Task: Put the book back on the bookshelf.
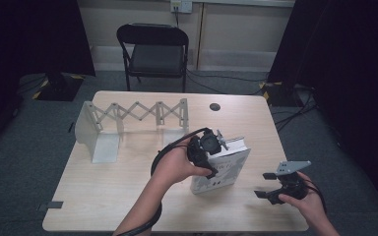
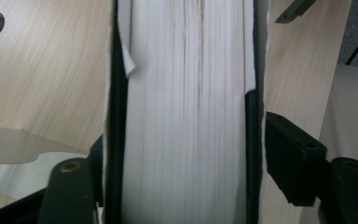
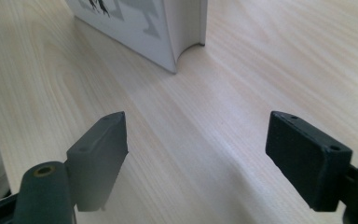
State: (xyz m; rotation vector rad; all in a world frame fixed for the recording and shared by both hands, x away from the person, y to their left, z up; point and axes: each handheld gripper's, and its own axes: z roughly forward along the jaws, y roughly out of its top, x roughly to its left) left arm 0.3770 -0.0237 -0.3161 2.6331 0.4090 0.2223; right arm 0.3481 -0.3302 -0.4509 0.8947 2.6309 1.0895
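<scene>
Right of centre, straddles upright book (image 1: 232,164) with left gripper (image 1: 210,169), squeeze untellable; hangs right gripper (image 1: 262,185) wide open, empty; leaves rack (image 1: 133,114) unfilled.

Paper book (image 1: 221,169) – matt cover – on smooth pale wood table (image 1: 128,196).

Books: one book (image 1: 222,169), standing at the desk's middle.
Racks: one folding rack (image 1: 128,120), left of the book.
Chairs: one chair (image 1: 155,49), beyond the desk (image 1: 103,206).
Hand-held grippers: two, the left hand-held gripper (image 1: 214,160) and the right hand-held gripper (image 1: 266,184).
</scene>
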